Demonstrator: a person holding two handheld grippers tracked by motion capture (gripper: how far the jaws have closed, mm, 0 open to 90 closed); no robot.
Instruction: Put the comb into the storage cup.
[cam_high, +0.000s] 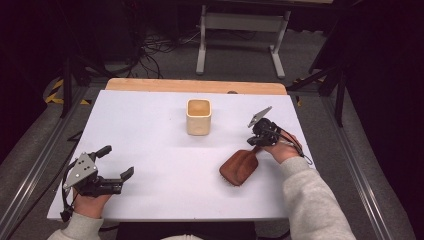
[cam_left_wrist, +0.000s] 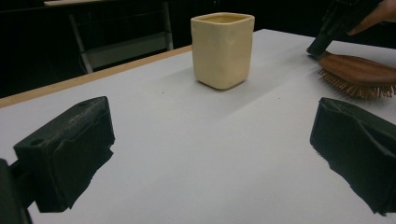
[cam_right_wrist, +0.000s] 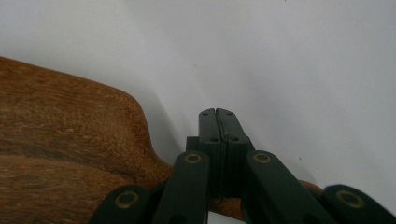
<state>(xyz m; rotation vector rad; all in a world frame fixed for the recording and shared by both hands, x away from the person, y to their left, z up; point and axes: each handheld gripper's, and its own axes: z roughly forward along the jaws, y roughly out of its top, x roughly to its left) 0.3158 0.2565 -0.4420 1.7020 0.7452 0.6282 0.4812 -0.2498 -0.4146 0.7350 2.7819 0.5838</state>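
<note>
Dim, dark surroundings; the white table (cam_high: 165, 165) is evenly lit, soft shadows, corners vignetted, close jaws blurred at frame bottom.

the person's left hand (cam_high: 90, 202) rests at the near left edge of the table and holds the left black two-jaw gripper (cam_high: 116, 161) low and roughly level, pointing forward and to the right. its jaws stand wide apart with nothing between them. a grey three-cornered plate (cam_high: 81, 169) sits on top of it. the right forearm, in a light grey sleeve (cam_high: 312, 200), reaches forward at the right. the right hand (cam_high: 283, 149) tilts the right black gripper (cam_right_wrist: 217, 116) down toward the tabletop, its jaws pressed together.
</note>
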